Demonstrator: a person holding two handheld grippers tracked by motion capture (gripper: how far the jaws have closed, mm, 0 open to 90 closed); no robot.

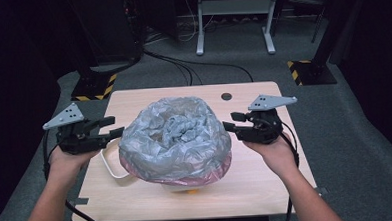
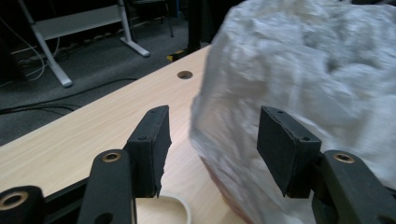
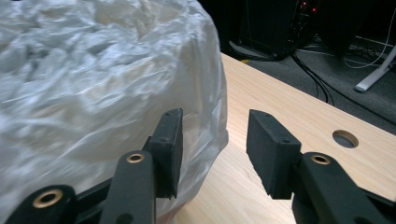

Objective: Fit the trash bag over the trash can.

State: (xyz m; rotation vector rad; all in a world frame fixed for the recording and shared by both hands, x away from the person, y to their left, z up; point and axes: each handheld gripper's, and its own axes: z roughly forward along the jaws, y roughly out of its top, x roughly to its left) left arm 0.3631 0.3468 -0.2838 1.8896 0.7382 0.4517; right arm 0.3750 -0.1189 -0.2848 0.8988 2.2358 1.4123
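Observation:
A crumpled, translucent grey plastic bag (image 1: 175,136) bulges over a pink-rimmed container in the middle of the wooden table (image 1: 267,177). My left gripper (image 1: 112,127) hovers at the bag's left side, jaws apart and pointing at it. In the left gripper view the bag (image 2: 303,60) lies just beyond the open left gripper (image 2: 212,116), with no pad pressing on it. My right gripper (image 1: 229,121) faces the bag's right side. In the right gripper view the right gripper (image 3: 215,115) stands open, its left pad close beside the bag (image 3: 93,70) with nothing gripped.
A white curved loop (image 1: 109,167) lies on the table at the bag's left. A small yellow thing (image 1: 192,191) peeks out under its front. A round hole (image 1: 226,96) sits near the table's far edge. Cables and stand bases (image 1: 95,87) are on the floor behind.

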